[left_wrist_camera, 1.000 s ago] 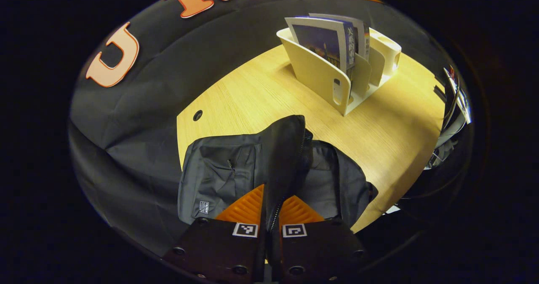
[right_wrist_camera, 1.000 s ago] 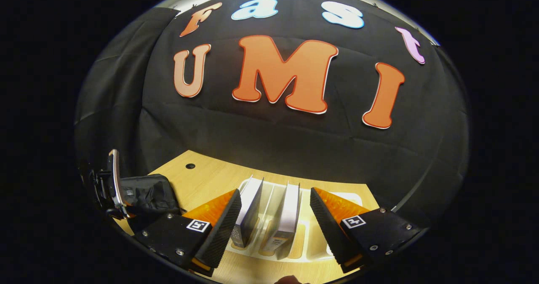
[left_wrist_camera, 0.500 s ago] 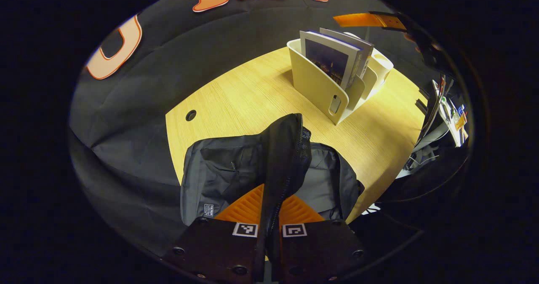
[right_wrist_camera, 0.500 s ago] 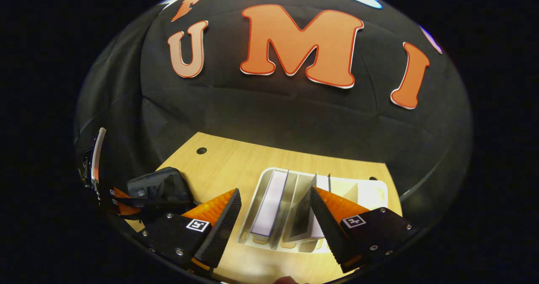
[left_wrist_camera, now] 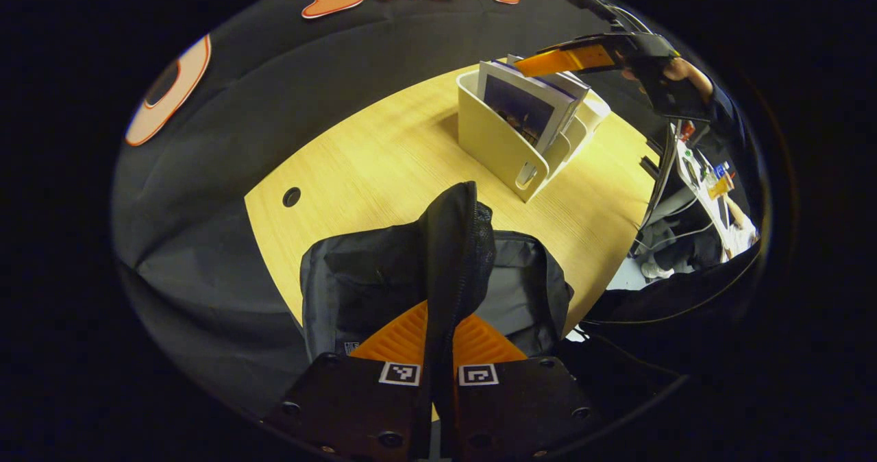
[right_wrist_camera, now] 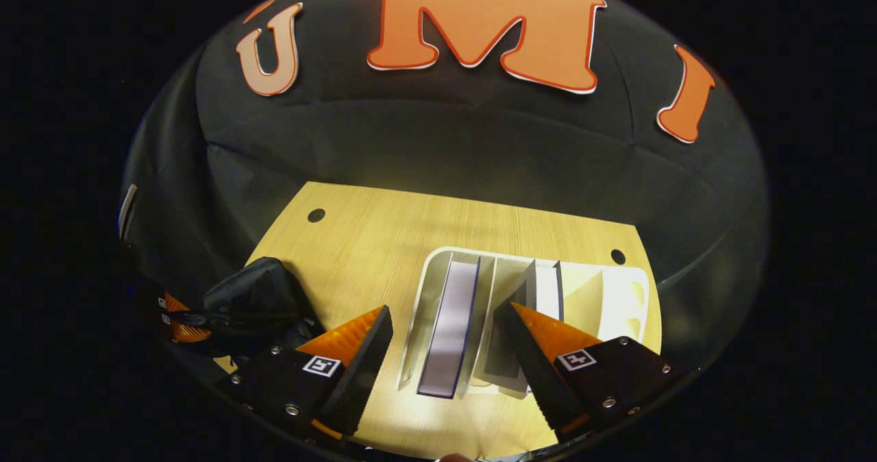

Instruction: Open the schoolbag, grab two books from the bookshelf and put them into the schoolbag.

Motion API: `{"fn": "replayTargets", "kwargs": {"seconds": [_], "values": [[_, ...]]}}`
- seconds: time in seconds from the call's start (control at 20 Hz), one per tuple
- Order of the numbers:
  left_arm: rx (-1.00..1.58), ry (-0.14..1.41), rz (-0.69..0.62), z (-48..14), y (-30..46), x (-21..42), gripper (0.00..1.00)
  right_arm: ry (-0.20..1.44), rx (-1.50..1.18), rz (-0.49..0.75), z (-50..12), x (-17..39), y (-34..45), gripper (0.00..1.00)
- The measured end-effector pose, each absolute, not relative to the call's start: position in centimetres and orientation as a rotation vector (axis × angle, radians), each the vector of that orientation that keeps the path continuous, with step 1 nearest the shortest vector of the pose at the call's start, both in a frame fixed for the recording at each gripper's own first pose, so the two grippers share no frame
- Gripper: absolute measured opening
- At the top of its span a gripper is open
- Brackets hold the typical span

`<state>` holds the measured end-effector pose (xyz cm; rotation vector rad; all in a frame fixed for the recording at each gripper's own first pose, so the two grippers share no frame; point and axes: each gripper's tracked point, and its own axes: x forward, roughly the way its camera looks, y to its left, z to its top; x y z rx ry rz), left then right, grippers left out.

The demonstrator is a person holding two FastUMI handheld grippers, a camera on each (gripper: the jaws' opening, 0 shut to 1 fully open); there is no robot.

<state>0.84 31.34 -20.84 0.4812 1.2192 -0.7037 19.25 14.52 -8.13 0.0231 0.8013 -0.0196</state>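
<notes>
The right gripper (right_wrist_camera: 438,359) hangs spread above the bookshelf (right_wrist_camera: 438,263) on the counter (right_wrist_camera: 384,236) — the nearest book (right_wrist_camera: 449,332) stands directly below, spine along the jaw gap. The left gripper (left_wrist_camera: 438,349) pinches the schoolbag flap (left_wrist_camera: 455,242) upright.

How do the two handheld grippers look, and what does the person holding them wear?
The left gripper has two dark, flat finger bases with round screws, each carrying a small square black-and-white marker; the fingers have ribbed, wedge-shaped faces. The right gripper is built alike, with saw-toothed inner edges on its fingers. In the left gripper view, the hand on the right gripper comes from a dark sleeve.
</notes>
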Motion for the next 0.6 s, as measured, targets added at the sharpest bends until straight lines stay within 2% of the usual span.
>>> {"fn": "replayTargets", "kwargs": {"seconds": [0.45,0.6], "values": [[0.486,1.245,-0.784,-21.4,31.0,1.9,0.06,1.056,0.087,-0.040,-12.2,20.3,14.0,0.98],[0.491,1.249,-0.787,-21.5,31.1,2.0,0.06,1.131,0.093,-0.025,-13.3,20.6,14.6,0.92]]}}
